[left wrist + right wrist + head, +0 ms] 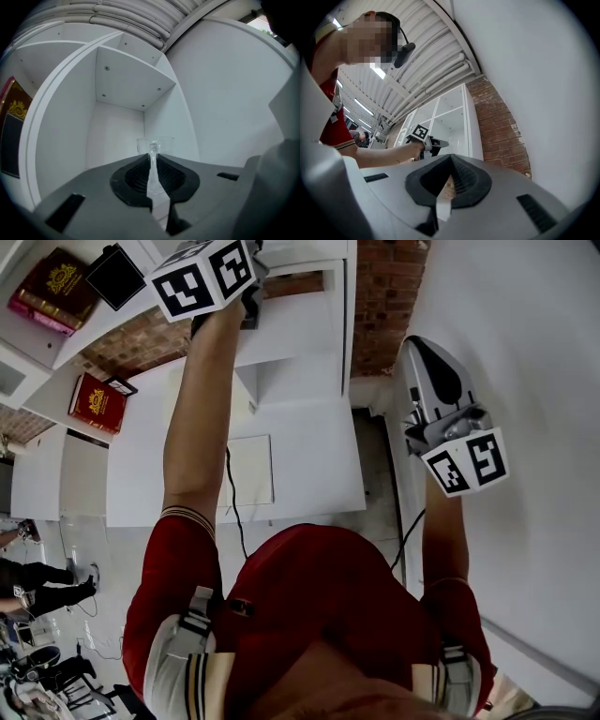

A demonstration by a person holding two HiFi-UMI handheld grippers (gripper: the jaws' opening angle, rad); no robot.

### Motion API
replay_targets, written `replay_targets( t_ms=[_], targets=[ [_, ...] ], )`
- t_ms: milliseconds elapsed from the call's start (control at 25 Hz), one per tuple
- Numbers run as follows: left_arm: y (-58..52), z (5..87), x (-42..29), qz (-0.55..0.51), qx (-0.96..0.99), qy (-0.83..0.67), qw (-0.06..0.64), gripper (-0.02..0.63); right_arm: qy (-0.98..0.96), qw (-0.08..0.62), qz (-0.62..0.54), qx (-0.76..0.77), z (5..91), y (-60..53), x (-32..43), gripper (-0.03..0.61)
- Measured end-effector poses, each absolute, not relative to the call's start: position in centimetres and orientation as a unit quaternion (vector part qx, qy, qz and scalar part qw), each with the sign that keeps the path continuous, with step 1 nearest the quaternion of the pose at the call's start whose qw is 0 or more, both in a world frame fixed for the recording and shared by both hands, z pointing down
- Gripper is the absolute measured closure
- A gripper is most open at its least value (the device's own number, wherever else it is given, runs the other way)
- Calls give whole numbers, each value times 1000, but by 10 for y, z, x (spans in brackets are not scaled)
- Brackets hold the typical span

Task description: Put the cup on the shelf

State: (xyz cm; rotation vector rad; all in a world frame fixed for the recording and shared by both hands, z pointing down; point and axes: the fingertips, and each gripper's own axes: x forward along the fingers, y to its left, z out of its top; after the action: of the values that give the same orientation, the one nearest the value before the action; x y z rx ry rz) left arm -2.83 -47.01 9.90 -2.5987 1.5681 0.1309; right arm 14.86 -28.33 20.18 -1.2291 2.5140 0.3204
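Observation:
A clear cup (pixel 162 142) stands upright at the tips of my left gripper (pixel 153 151), whose jaws pinch its near rim inside a white shelf compartment (pixel 119 122). In the head view the left gripper (pixel 249 298) reaches up into the white shelf unit (pixel 300 362), and its marker cube hides the cup. My right gripper (pixel 418 347) hangs to the right beside the white wall, away from the shelf. Its jaws (pixel 451 158) are shut with nothing between them. The right gripper view shows the left gripper (pixel 436 143) at the shelf, far off.
Two red books (pixel 54 282) (pixel 97 401) and a black square object (pixel 115 276) sit in compartments to the left. A brick wall (pixel 389 287) runs between the shelf and the white wall (pixel 525 381). A cable (pixel 232 507) hangs by my left arm. People stand at the lower left (pixel 37 592).

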Motion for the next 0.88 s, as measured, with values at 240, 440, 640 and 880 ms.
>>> replay_targets(
  t_ms=[240, 440, 640, 880],
  targets=[
    [-473, 104, -31, 40, -848, 527, 37, 580, 881, 163, 108, -431, 203, -281, 155, 581],
    [-474, 104, -36, 53, -844, 533, 31, 577, 882, 163, 104, -430, 203, -279, 157, 581],
    [-472, 101, -36, 62, -844, 533, 31, 561, 882, 162, 103, -431, 207, -274, 158, 581],
    [-470, 102, -36, 66, -847, 526, 40, 483, 882, 157, 100, -434, 206, -274, 158, 581]
  ],
)
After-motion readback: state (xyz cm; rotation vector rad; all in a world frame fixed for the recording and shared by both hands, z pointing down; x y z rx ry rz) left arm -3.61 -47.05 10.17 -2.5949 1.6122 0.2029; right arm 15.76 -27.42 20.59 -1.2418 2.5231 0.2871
